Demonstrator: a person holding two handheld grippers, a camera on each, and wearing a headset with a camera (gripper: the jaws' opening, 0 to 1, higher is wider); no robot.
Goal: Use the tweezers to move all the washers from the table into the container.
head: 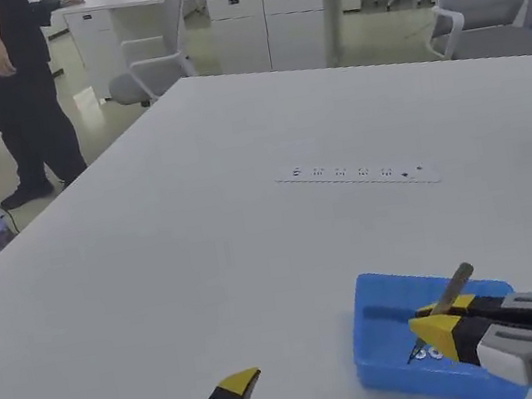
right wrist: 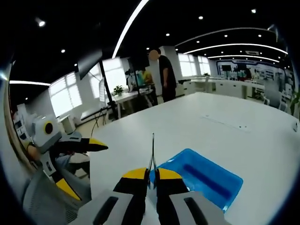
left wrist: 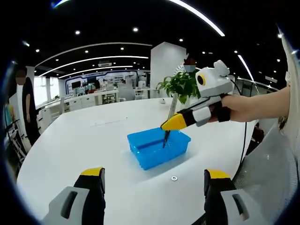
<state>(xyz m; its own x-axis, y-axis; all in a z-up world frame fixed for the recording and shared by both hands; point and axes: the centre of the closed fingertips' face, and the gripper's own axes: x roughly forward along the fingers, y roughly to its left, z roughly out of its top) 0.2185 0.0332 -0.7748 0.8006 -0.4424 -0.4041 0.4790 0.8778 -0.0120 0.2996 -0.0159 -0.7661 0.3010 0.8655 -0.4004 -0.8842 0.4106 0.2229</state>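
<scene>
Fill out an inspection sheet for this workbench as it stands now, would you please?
Surface: wide white table.
Job's things: blue container on the table; tweezers tips down inside it; one washer on the table beside it.
Clutter: socket strip set in the tabletop.
Grippers: right gripper shut on the tweezers; left gripper open, holding nothing.
Cables: one cable hangs below the right gripper.
Surroundings: person standing, office chairs, potted plant.

Blue container (head: 382, 368) on the table (head: 203, 250) — open-topped
Inside it the tweezers (left wrist: 172, 105) tilt tips-down; one washer (left wrist: 174, 178) lies on the table nearby
</scene>
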